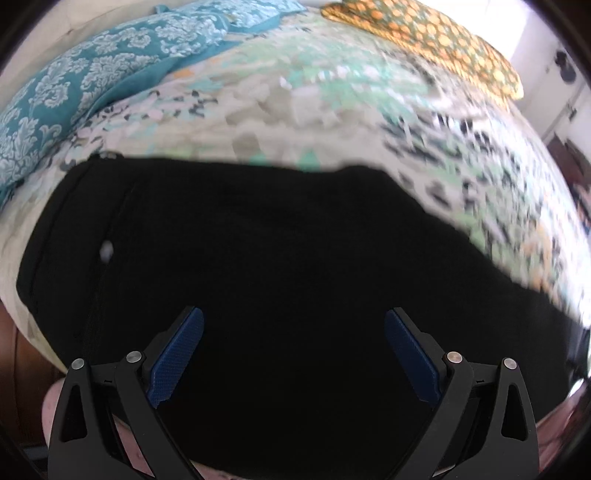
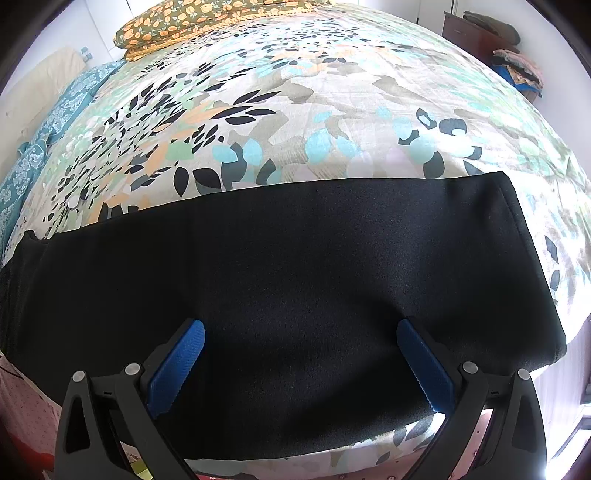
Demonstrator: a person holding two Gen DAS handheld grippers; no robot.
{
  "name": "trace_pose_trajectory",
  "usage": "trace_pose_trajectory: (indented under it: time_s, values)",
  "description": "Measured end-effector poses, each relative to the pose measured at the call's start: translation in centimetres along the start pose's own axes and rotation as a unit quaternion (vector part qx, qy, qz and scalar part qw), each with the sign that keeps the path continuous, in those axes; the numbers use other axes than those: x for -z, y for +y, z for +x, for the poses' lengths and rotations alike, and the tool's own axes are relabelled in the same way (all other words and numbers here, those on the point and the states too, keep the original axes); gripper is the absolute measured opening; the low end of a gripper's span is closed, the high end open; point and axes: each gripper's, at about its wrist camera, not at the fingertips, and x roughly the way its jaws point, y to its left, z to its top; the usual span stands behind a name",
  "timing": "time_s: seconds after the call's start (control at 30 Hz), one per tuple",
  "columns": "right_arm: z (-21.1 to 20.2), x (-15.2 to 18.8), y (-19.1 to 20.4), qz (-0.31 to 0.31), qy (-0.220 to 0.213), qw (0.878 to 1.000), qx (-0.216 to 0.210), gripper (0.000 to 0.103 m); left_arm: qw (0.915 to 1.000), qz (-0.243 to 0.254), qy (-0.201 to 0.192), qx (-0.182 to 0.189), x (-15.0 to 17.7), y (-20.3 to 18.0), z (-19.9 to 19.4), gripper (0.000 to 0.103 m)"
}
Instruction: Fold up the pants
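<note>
Black pants (image 2: 288, 280) lie flat across the near edge of a bed with a leaf-patterned cover (image 2: 295, 110). In the right wrist view their hem end (image 2: 524, 258) is at the right. The left wrist view shows the waist end (image 1: 48, 258) at the left, with a small white speck on the cloth (image 1: 106, 252). My left gripper (image 1: 293, 317) hovers over the black cloth, jaws wide apart, nothing between the blue pads (image 1: 177, 354). My right gripper (image 2: 301, 328) is likewise open above the pants, blue pads (image 2: 424, 369) spread and empty.
A teal patterned pillow (image 1: 74, 85) lies at the bed's left side. An orange-flowered pillow (image 2: 207, 22) sits at the head. A dark wooden cabinet with piled cloth (image 2: 491, 37) stands at the far right. The bed's near edge (image 2: 369, 454) drops off just below the pants.
</note>
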Motion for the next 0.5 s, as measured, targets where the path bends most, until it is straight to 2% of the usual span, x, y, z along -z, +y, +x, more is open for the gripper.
trace_pose_trajectory:
  time_s: [0.07, 0.17, 0.3, 0.4, 0.43, 0.5]
  values:
    - [0.0, -0.1, 0.0, -0.001, 0.001, 1.0, 0.0, 0.103, 0.9993, 0.019, 0.022, -0.022, 0.7, -0.6, 1.4, 0.099]
    - [0.0, -0.1, 0.0, 0.0, 0.003, 1.0, 0.0, 0.103, 0.9979, 0.043, 0.015, -0.046, 1.0, -1.5, 1.7, 0.1]
    - [-1.0, -0.3, -0.4, 0.026, 0.009, 1.0, -0.015, 0.103, 0.9993, 0.026, 0.019, -0.017, 0.5, -1.7, 0.5, 0.099]
    - [-2.5, 0.3, -0.7, 0.079, 0.016, 0.994, -0.075, 0.103, 0.9995, 0.032, 0.003, 0.005, 0.9, -2.3, -1.7, 0.099]
    - [-3.0, 0.5, -0.4, 0.081, 0.015, 0.992, -0.092, 0.103, 0.9992, 0.038, 0.001, 0.011, 1.2, -2.6, -2.1, 0.099]
    - [-3.6, 0.8, 0.7, 0.053, 0.017, 0.994, -0.096, 0.103, 0.998, 0.061, 0.01, 0.013, 2.3, -3.5, -1.8, 0.099]
